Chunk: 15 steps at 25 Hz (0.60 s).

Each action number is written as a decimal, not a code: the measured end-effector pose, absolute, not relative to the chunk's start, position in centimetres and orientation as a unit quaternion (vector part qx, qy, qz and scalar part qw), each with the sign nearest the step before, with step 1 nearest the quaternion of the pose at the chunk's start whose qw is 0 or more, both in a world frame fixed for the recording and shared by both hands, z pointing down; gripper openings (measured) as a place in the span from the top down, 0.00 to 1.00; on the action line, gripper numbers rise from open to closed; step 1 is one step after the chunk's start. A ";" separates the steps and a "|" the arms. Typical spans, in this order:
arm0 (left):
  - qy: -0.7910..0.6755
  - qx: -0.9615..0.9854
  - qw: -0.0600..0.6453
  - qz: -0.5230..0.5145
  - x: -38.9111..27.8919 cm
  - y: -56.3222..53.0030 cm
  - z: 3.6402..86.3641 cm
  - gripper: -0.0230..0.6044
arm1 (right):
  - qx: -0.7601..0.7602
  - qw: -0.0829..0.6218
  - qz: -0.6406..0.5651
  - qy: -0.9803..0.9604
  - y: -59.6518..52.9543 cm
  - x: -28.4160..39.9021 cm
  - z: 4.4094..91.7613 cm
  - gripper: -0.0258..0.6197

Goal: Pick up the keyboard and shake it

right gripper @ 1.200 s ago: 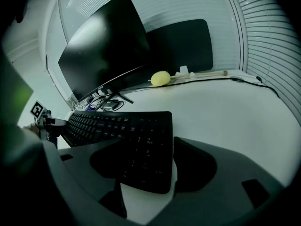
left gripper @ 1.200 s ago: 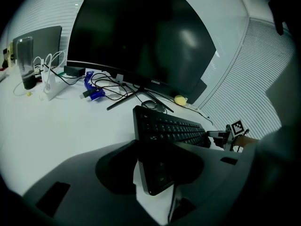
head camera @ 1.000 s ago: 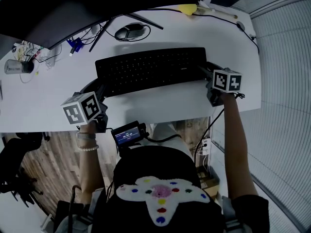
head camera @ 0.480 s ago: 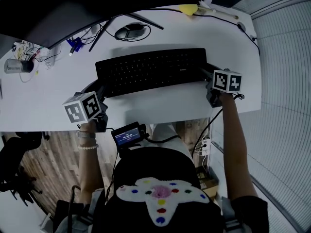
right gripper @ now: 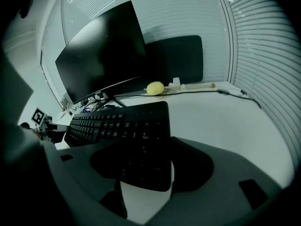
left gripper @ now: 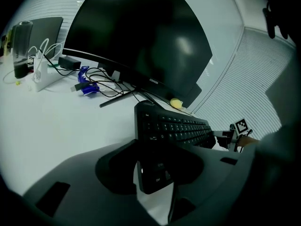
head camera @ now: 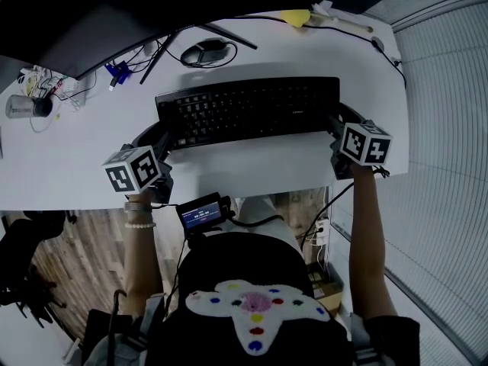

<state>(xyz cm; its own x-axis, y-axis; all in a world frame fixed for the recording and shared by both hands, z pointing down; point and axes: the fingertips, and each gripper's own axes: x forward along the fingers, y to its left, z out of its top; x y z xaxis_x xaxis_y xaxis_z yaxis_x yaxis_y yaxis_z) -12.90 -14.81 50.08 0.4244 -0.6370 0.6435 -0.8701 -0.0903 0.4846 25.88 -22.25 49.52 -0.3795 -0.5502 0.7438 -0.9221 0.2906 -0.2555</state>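
A black keyboard (head camera: 248,111) lies crosswise over the white desk (head camera: 76,158), with a shadow on the desk along its far edge. It looks raised a little off the desk. My left gripper (head camera: 164,139) is shut on the keyboard's left end, which fills the gap between the jaws in the left gripper view (left gripper: 155,168). At the other end my right gripper (head camera: 335,120) is shut on the number-pad end (right gripper: 146,166). The key rows (left gripper: 178,125) (right gripper: 108,124) run away from each camera toward the other gripper.
A large dark monitor (head camera: 152,6) stands behind the keyboard, with a mouse (head camera: 204,50) and cables at its foot. A yellow object (head camera: 293,15) sits at the far right, a blue connector (head camera: 118,71) and a cup (head camera: 23,107) at the left. The desk's front edge runs just below the grippers.
The keyboard and both grippers have shifted to the right and slightly toward me. Both grips are unchanged.
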 end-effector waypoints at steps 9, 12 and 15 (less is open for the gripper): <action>-0.480 0.775 0.409 0.024 -10.1 -17.4 47.4 0.69 | 0.558 0.278 0.191 -0.758 -22.7 27.8 37.2 0.53; -0.463 0.792 0.398 -0.015 -9.1 -18.5 46.5 0.69 | 0.578 0.282 0.136 -0.754 -22.6 27.9 33.0 0.53; -0.446 0.805 0.386 -0.054 -8.3 -19.2 45.5 0.69 | 0.594 0.286 0.081 -0.747 -21.9 27.5 28.9 0.53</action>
